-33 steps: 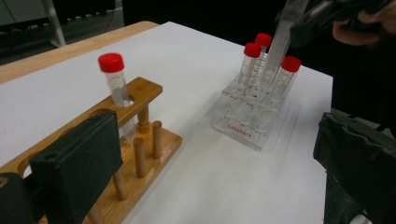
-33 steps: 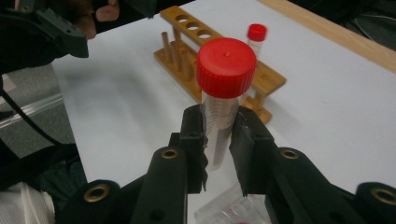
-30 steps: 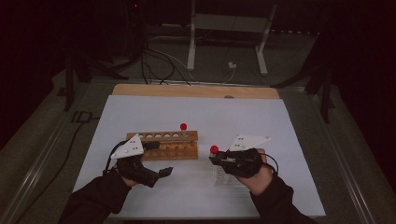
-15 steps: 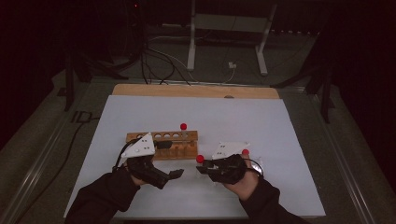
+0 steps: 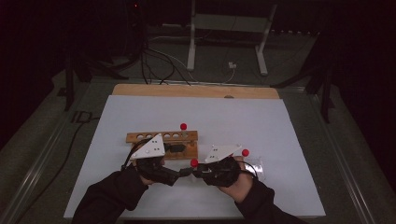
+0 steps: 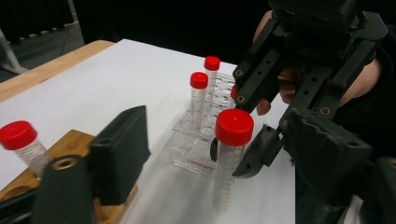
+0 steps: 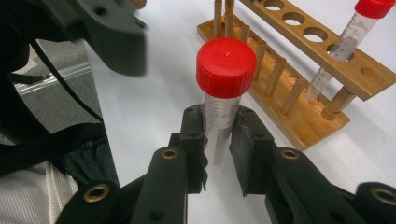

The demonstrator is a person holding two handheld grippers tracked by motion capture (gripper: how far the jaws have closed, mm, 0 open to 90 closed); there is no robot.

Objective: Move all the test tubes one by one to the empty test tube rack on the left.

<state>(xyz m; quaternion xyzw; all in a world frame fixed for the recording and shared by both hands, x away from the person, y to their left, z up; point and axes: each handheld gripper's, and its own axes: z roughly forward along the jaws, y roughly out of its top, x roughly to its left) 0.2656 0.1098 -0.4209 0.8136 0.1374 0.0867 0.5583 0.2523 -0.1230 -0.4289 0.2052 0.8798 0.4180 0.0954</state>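
Tube (image 7: 219, 109), clear ribbed plastic, red cap, clamped in right tool (image 7: 218, 154); left tool (image 6: 219, 154) closing, untouching.

White table top (image 5: 140, 112): wooden tube rack (image 5: 161, 137), clear plastic rack (image 6: 198, 140).

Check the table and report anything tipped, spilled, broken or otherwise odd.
Nothing stands out. The red-capped tube is upright, clamped in the right hand-held gripper. One tube stands in the wooden rack, two more in the clear rack. No spill or damage visible.
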